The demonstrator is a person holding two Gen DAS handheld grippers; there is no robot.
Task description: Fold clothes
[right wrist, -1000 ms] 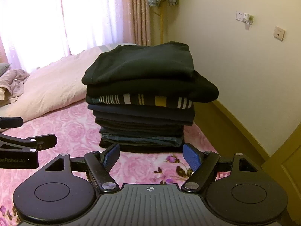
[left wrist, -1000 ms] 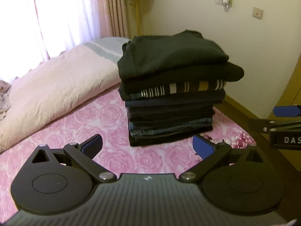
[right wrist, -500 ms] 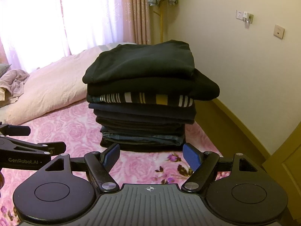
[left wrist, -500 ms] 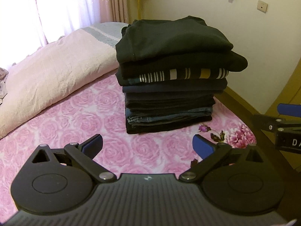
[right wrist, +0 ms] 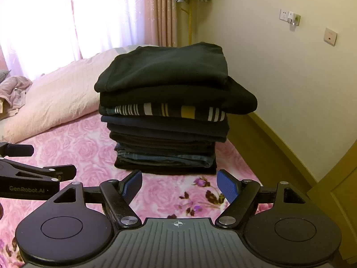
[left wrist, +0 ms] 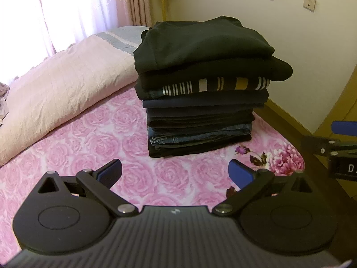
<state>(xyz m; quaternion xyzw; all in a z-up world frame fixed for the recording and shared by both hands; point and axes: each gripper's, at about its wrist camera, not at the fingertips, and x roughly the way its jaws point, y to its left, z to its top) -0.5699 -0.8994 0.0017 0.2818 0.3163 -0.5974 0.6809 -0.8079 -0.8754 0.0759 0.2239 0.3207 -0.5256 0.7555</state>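
A tall stack of folded dark clothes (left wrist: 205, 89) stands on the pink rose bedsheet (left wrist: 89, 138) near the bed's far right corner; it also shows in the right wrist view (right wrist: 169, 111). A dark green top lies uppermost, a striped piece sits in the middle, and jeans are near the bottom. My left gripper (left wrist: 175, 173) is open and empty, short of the stack. My right gripper (right wrist: 179, 184) is open and empty, also short of the stack. Each gripper shows at the edge of the other's view: the right gripper (left wrist: 334, 147) and the left gripper (right wrist: 33, 174).
A pale pink quilt (left wrist: 58, 93) lies rolled along the left of the bed. A crumpled garment (right wrist: 13, 91) lies at the far left. The wall (right wrist: 290, 71) and a wooden skirting run close on the right. Curtains (right wrist: 160, 11) hang behind.
Both grippers have drawn back a little from the stack, and the left view has tilted down and risen. Both stay open and empty.
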